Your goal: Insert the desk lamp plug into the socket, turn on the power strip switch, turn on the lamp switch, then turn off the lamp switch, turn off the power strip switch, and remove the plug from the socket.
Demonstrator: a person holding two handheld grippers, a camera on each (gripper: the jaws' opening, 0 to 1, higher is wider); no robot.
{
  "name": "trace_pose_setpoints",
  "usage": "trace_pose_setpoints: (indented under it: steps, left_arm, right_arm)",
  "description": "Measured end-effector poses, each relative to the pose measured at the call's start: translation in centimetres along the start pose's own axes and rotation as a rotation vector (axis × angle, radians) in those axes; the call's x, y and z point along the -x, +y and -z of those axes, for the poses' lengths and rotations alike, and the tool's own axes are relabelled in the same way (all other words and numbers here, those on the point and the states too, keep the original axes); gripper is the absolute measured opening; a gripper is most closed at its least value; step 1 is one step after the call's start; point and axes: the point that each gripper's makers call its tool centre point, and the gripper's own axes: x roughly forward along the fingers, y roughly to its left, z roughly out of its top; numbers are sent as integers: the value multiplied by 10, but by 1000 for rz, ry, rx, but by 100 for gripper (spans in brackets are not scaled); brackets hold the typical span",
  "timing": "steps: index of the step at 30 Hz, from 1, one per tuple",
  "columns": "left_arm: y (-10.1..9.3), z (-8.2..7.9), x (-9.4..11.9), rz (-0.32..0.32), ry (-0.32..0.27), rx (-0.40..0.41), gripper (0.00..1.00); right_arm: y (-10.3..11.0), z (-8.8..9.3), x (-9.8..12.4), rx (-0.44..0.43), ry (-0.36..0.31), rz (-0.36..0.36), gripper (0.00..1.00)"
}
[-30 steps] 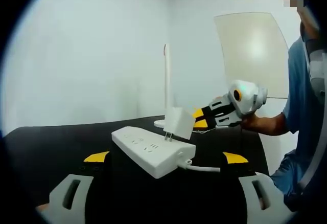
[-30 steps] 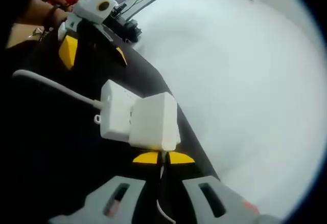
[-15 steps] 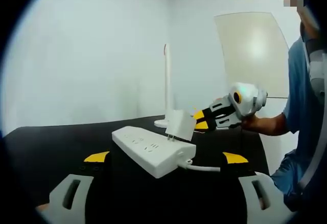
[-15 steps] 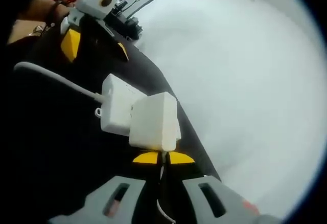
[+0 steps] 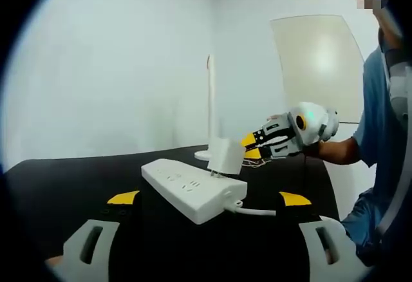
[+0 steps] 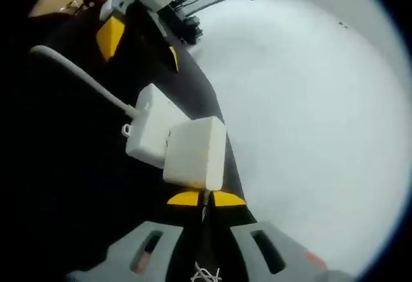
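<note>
1. Right tool [image 5: 251, 147]: in the left gripper view I see it come in from the right, yellow-tipped jaws pinched together on the back of the white lamp plug [image 5: 226, 156]. In the right gripper view the same tool [image 6: 206, 199] has its jaws closed nearly to nothing, the plug [image 6: 195, 152] sitting directly above the yellow tips.
2. Plug position: the adapter block stands over the near-right end of the white power strip [image 5: 192, 188]. Its prongs point down at the strip's top face; I cannot tell whether they are seated in a socket or just at its openings.
3. Left tool [image 5: 209, 199]: jaws spread wide, one at each lower corner of its own view, holding nothing and touching nothing. The power strip lies between and beyond the two tips. In the right gripper view I see this tool [image 6: 138, 28] at upper left, well apart from the plug.
4. Power strip: lies flat on the black counter [image 5: 77, 179], its white cable [image 5: 254, 212] leaving the near end and running right. In the right gripper view the strip [image 6: 149, 134] is partly covered by the plug.
5. Desk lamp [image 5: 210, 105]: slim white upright stem, standing on the counter behind the strip.
6. A person's hand [image 5: 325, 147] grips the right tool's body; blue sleeve at right edge.
</note>
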Motion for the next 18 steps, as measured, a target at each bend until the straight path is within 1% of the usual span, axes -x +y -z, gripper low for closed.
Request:
trace_pose_setpoints:
  steps: [4,6,7,8,9,10,12,13,14,15,16,17,18]
  left_arm:
    - [1,-3,0,1,-11,3,75]
    - [3,-5,1,-9,-13,8,72]
    - [6,-4,1,-26,-8,3,68]
    - [11,-4,3,-57,9,4,64]
    - [13,-3,4,-68,22,6,58]
    - [14,-4,5,-73,26,5,53]
    - [17,-6,8,-103,38,-19,45]
    - [18,-8,10,-120,45,-41,42]
    - [18,-9,10,-126,59,-51,35]
    - [18,-12,11,-133,70,-57,29]
    - [17,-18,11,-144,70,-66,23]
    - [17,-23,12,-150,63,-68,19]
    - [17,-29,12,-152,47,-58,17]
  right_arm:
    - [-4,0,-6,17,0,-12,7]
    - [-5,0,-7,22,20,-19,7]
    - [-4,0,-7,22,33,-21,7]
    - [-5,0,-7,36,42,-14,7]
    - [-4,-8,6,42,42,-13,7]
    - [-6,-10,8,47,42,-11,7]
    - [-7,-8,2,59,43,-9,7]
    - [-6,-7,6,63,53,-13,7]
    - [-5,-6,6,65,59,-16,7]
    - [-4,-6,6,68,60,-17,7]
    - [-3,-6,6,63,61,-20,7]
    - [-1,-9,8,58,57,-22,7]
    - [-1,-9,9,51,55,-22,7]
